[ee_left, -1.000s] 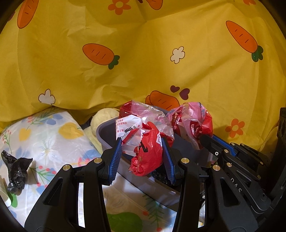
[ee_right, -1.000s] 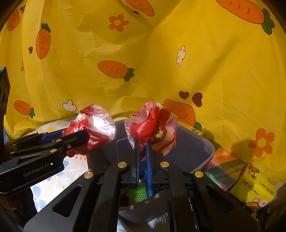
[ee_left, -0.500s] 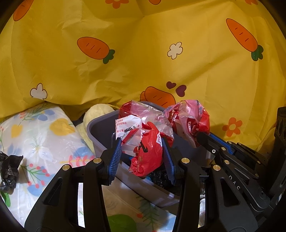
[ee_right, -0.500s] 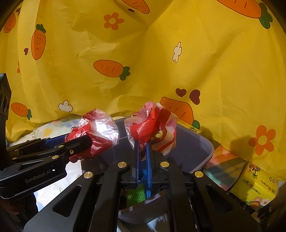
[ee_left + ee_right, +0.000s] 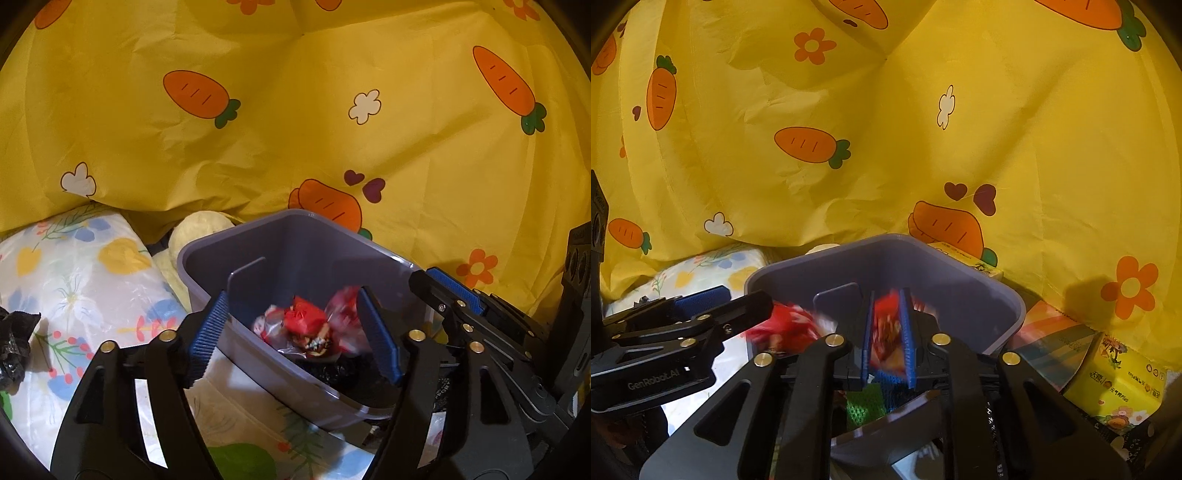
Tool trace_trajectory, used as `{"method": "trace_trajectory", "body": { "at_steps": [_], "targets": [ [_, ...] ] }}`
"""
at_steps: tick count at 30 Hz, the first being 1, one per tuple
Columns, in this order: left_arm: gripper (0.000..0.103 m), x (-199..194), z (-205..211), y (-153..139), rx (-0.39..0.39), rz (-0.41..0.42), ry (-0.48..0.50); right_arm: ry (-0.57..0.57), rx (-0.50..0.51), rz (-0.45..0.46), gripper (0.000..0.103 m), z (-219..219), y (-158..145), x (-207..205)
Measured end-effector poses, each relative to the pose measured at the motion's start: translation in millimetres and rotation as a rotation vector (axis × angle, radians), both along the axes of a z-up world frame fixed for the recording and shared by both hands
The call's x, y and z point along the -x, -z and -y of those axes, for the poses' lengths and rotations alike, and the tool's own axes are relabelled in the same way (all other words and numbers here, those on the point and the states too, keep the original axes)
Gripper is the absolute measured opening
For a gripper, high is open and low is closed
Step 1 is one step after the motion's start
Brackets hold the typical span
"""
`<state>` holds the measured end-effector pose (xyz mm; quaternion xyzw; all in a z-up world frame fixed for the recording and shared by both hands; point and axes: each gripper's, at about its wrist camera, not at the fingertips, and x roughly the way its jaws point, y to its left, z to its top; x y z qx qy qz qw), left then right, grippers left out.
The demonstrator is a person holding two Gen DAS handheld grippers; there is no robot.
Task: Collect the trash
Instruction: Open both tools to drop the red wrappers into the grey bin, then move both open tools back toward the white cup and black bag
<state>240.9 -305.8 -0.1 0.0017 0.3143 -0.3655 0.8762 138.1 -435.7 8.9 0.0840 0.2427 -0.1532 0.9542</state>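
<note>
Both red wrappers (image 5: 306, 321) dropped into bin (image 5: 295, 236).

Yellow carrot-print fabric backdrop (image 5: 295, 129) fills 12 o'clock. White floral plastic sheet (image 5: 85, 280) at 9 o'clock. Pale yellow rounded lump (image 5: 199, 229) beside it. Yellow printed carton box (image 5: 1115, 384) at 4 o'clock, striped packet (image 5: 1049, 339) alongside.

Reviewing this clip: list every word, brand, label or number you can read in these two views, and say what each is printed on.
"GenRobot.AI": white lettering on the black body of the left claw, seen in the right wrist view.
Yellow carton: printed upside down, ends in "Plus"; the rest is too small to read.
Red wrappers in the grey bin: print blurred, unreadable.
</note>
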Motion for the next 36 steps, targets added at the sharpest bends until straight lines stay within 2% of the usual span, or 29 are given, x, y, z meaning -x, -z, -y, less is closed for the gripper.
{"method": "trace_trajectory", "body": {
  "at_steps": [3, 4, 6, 9, 14, 19, 30, 36],
  "targets": [
    [0.084, 1, -8, -2, -0.011, 0.016, -0.045, 0.019, -0.002, 0.013, 0.051, 3, 0, 4],
    [0.084, 2, -12, -3, -0.018, 0.029, -0.062, 0.024, -0.002, 0.017, 0.054, 3, -1, 6],
    [0.085, 6, -18, -5, -0.031, 0.049, -0.086, 0.030, -0.004, 0.025, 0.066, 2, -1, 8],
    [0.091, 11, -32, -8, -0.026, 0.060, -0.120, 0.044, 0.003, 0.042, 0.079, -3, -4, 11],
    [0.092, 21, -55, -10, -0.033, 0.074, -0.155, 0.051, 0.007, 0.058, 0.085, -13, -8, 15],
    [0.092, 32, -88, -10, -0.063, 0.109, -0.237, 0.029, 0.003, 0.064, 0.087, -31, -10, 19],
    [0.092, 45, -206, 1, -0.127, 0.103, -0.473, -0.140, -0.018, 0.036, 0.087, -107, -3, 1],
    [0.092, 48, -260, 4, -0.164, 0.119, -0.570, -0.272, -0.022, -0.017, 0.087, -162, 3, -18]
  ]
}}
